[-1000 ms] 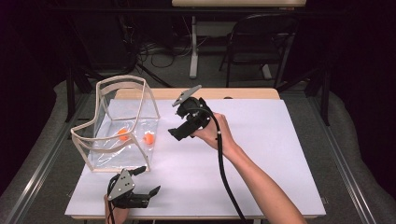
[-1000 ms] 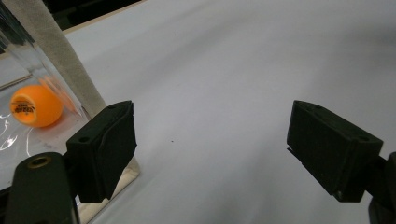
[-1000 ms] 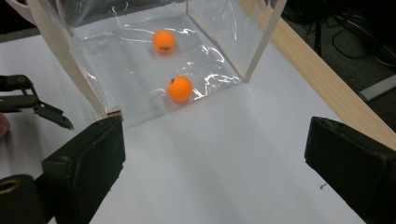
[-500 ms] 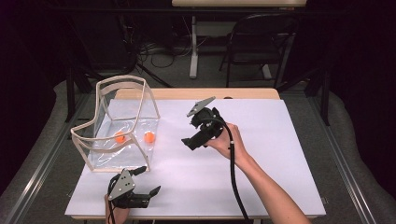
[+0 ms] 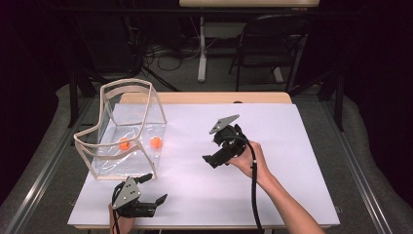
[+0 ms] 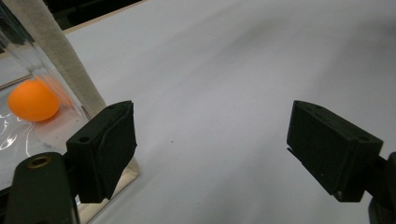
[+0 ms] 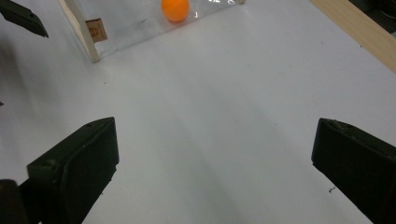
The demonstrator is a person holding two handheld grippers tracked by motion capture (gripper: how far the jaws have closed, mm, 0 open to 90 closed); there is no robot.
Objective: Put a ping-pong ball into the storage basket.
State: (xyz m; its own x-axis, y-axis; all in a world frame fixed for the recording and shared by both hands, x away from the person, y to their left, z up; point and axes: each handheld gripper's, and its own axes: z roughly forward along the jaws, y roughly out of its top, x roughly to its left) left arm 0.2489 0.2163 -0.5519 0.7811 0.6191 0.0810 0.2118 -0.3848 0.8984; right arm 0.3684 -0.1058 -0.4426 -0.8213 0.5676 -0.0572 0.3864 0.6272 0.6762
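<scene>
A clear bin with a pale wooden frame [image 5: 127, 84] stands at the table's left and holds two orange balls [image 5: 124, 144] [image 5: 156, 142]. My left gripper [image 5: 155, 188] rests near the front edge, just in front of the bin, open and empty. In the left gripper view its jaws [image 6: 210, 154] stand wide beside the bin's corner post [image 6: 60, 56], with one ball [image 6: 32, 99] behind the clear wall. My right gripper [image 5: 212, 152] hovers over mid-table, pointing towards the bin. Its jaws [image 7: 210, 172] have just been opening and nothing is between them.
The white table top [image 5: 292, 161] stretches bare to the right of the hand. A wooden strip [image 5: 204, 97] runs along its far edge. A chair [image 5: 272, 44] and table legs stand on the floor beyond. The right gripper's cable [image 5: 253, 195] trails back along the forearm.
My right gripper has moved right and down, away from the bin and closer to the table. The left gripper has stayed where it was.
</scene>
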